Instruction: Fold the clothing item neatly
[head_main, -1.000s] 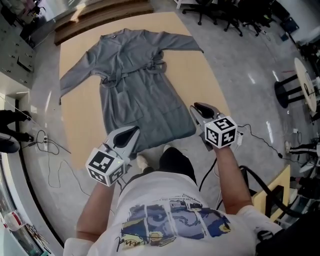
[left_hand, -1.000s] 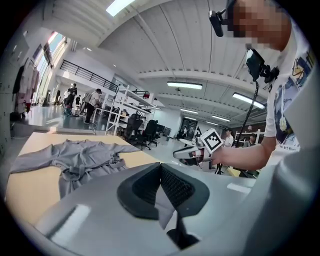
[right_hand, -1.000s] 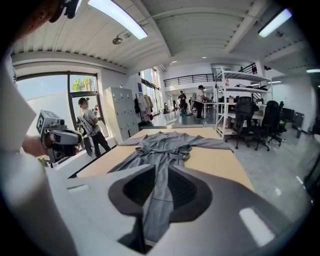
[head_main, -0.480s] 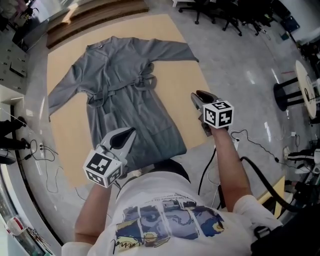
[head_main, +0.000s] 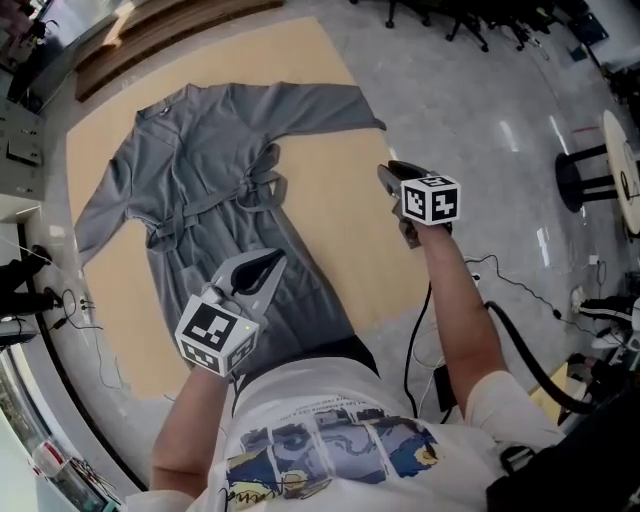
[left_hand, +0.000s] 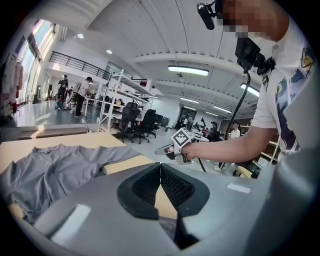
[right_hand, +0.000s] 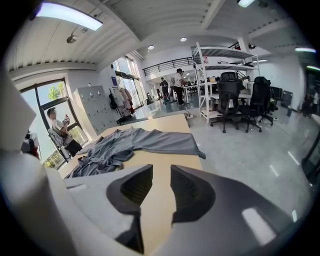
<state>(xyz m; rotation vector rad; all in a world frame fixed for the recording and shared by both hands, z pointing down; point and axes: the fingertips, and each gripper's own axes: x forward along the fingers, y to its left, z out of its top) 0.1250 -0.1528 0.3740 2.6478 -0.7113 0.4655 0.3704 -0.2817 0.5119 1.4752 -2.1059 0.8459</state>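
A grey robe (head_main: 225, 195) with a tied belt lies spread flat on a tan mat (head_main: 345, 225) on the floor, sleeves out to both sides. My left gripper (head_main: 264, 266) hovers over the robe's lower skirt, jaws shut with nothing in them. The left gripper view shows its closed tips (left_hand: 160, 168) with the robe (left_hand: 52, 170) to the left. My right gripper (head_main: 388, 172) is in the air over the mat's right edge, below the right sleeve. Its jaws have just been opening; they stand apart (right_hand: 161, 172) with nothing between them, and the robe (right_hand: 125, 142) lies ahead.
Office chairs (head_main: 470, 20) stand at the far right, wooden planks (head_main: 170, 30) beyond the mat. Thin cables (head_main: 90, 300) lie on the floor at left, a thick black cable (head_main: 520, 340) at right. A stool (head_main: 585, 180) stands by the right edge. People stand far off.
Both hands moved forward along the robe. The left gripper now hangs over the lower skirt; the right one went up along the mat's right edge toward the sleeve.
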